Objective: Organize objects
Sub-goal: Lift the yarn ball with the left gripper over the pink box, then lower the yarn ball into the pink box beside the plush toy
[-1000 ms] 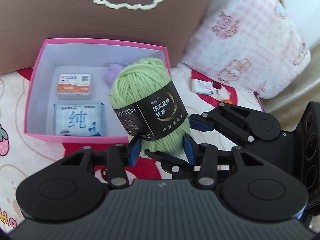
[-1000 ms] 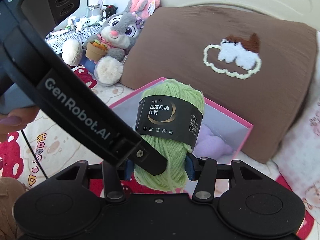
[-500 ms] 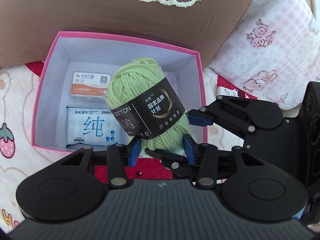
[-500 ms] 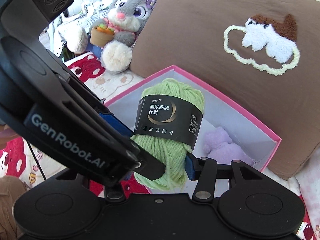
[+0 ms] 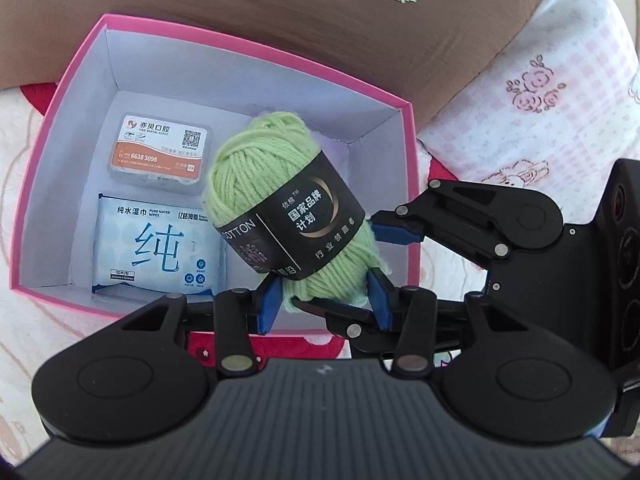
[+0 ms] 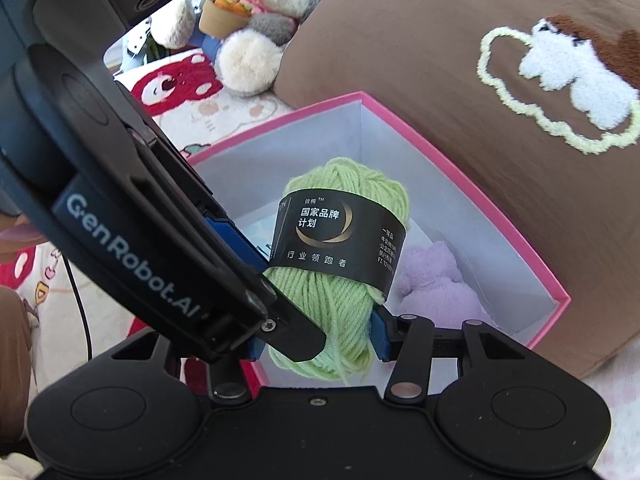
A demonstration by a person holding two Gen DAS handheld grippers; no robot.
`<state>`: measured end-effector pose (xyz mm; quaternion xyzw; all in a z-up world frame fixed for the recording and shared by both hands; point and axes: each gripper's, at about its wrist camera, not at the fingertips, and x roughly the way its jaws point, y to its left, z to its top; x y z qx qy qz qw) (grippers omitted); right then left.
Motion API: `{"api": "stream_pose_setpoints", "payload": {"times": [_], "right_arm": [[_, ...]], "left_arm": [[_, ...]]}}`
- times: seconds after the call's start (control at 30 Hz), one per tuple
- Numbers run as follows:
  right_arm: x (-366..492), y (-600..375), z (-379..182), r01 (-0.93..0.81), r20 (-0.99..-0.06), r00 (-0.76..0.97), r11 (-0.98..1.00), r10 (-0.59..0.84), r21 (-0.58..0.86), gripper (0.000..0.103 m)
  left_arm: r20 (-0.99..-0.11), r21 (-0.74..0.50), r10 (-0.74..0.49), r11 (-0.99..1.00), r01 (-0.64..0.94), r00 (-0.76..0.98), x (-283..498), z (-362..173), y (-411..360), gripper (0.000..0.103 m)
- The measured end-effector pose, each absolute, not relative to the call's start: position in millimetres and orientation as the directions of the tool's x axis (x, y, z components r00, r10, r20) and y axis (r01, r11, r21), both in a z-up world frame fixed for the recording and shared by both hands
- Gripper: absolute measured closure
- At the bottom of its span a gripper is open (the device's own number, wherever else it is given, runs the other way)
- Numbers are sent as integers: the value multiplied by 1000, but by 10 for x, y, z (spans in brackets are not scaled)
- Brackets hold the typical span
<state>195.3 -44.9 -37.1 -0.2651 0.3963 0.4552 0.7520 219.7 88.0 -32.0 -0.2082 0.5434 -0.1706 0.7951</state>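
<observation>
A green yarn ball [image 5: 280, 184] with a black paper band is held over the open pink box [image 5: 256, 54]. My left gripper [image 5: 322, 300] is shut on its lower end. My right gripper [image 6: 320, 340] also grips that lower end from the right; it shows in the left wrist view [image 5: 394, 254]. The yarn also shows in the right wrist view [image 6: 340, 296], above the pink box [image 6: 472, 152]. Inside the box lie a wet-wipes pack [image 5: 156, 244], a clear card case [image 5: 160, 152] and a purple plush [image 6: 436, 284].
A brown cushion [image 5: 248, 4] with a cloud patch stands behind the box. A pink patterned pillow [image 5: 552, 92] is to its right. A grey bunny plush [image 6: 264, 12] sits on the printed bedsheet [image 5: 24, 160] to the far left.
Both grippers have carried the yarn ball forward and down. It now hangs over the inside of the pink box, which looks larger and closer.
</observation>
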Motion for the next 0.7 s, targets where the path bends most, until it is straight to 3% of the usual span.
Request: {"api": "stream_pose_setpoints", "payload": {"times": [0.7], "right_arm": [[2260, -305, -756, -904, -866, 157, 421, 474, 67, 48]], "left_arm": [[-845, -482, -459, 876, -17, 273, 2480, -639, 1007, 56]]}}
